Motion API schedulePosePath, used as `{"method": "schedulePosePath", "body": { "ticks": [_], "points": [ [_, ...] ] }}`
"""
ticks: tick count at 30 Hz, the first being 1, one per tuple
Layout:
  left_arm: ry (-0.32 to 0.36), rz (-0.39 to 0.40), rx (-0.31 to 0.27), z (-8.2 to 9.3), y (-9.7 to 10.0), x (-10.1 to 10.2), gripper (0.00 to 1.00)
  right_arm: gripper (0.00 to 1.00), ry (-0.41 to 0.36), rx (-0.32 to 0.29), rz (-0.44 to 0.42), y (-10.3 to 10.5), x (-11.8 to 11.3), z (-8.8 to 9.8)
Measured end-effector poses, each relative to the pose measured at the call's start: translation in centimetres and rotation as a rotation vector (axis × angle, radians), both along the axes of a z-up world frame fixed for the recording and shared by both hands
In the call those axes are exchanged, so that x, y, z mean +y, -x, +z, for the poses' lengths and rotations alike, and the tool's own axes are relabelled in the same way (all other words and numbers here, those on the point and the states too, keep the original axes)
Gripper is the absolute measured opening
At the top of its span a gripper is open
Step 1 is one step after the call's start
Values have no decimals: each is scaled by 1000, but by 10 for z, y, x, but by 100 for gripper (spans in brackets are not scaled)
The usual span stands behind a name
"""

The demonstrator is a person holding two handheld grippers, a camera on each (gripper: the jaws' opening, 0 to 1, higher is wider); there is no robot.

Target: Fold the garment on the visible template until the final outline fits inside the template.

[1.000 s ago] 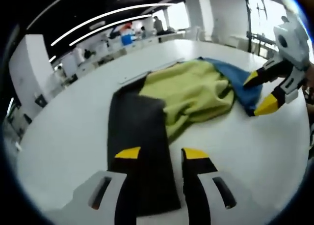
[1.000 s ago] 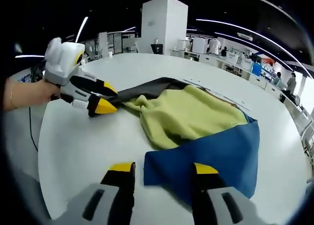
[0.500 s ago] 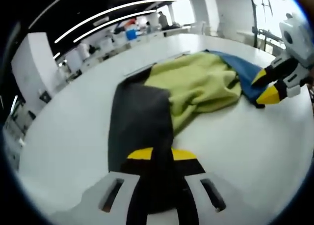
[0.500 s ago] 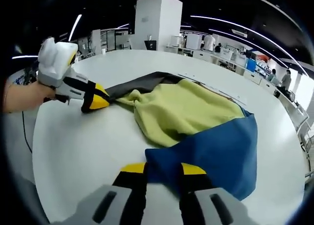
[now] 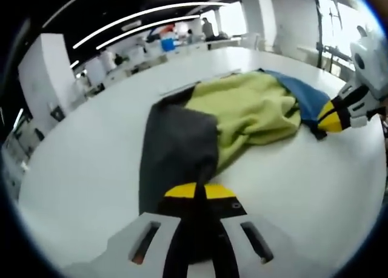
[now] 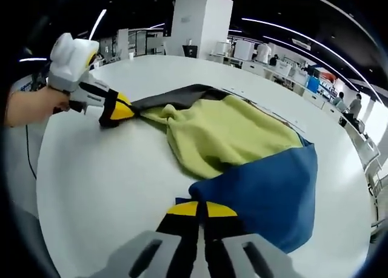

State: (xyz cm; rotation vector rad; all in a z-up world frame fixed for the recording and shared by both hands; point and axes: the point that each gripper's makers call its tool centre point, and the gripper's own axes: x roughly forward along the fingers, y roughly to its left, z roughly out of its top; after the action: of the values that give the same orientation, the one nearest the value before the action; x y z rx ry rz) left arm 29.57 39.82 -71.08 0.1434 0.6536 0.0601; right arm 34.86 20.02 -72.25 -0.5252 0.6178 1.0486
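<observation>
A garment lies crumpled on the white table (image 5: 79,169). It has a dark grey part (image 5: 176,147), a yellow-green middle (image 5: 248,108) and a blue part (image 5: 303,96). My left gripper (image 5: 199,192) is shut on the near edge of the dark grey part. In the right gripper view it comes in from the left as the left gripper (image 6: 118,108), held by a hand (image 6: 30,105). My right gripper (image 6: 201,209) is shut on the near corner of the blue part (image 6: 273,187). In the left gripper view the right gripper (image 5: 330,117) pinches the blue edge at far right.
A thin pale strip (image 6: 267,113) runs along the table just beyond the garment. A dark cable (image 6: 27,162) hangs at the table's left edge. Behind stand a white pillar (image 6: 203,23), desks and distant people.
Both grippers stood open over the cloth a second ago. The left has since shut on the dark grey edge and the right on the blue corner.
</observation>
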Motion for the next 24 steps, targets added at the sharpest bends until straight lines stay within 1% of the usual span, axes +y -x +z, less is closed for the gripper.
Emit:
{"method": "schedulePosePath", "body": {
  "ticks": [2,5,8,11,17,21,24],
  "points": [
    [49,27,-19,3,0,1,0,0,-15,-1,-7,-1,-2,7],
    [47,42,-24,7,3,7,0,0,-39,-8,-17,-3,-4,18],
    [50,58,-31,12,6,13,0,0,-59,-29,-28,-9,-11,32],
    [27,69,-27,18,11,21,0,0,-66,-48,-52,-18,-21,44],
    [9,86,-35,28,18,36,0,0,-93,-76,-123,-39,-41,68],
    [-9,96,-26,30,21,45,0,0,-91,-99,-174,-59,-58,79],
    [-15,101,-22,32,23,50,0,0,-75,-119,-212,-73,-73,83]
  ]
}}
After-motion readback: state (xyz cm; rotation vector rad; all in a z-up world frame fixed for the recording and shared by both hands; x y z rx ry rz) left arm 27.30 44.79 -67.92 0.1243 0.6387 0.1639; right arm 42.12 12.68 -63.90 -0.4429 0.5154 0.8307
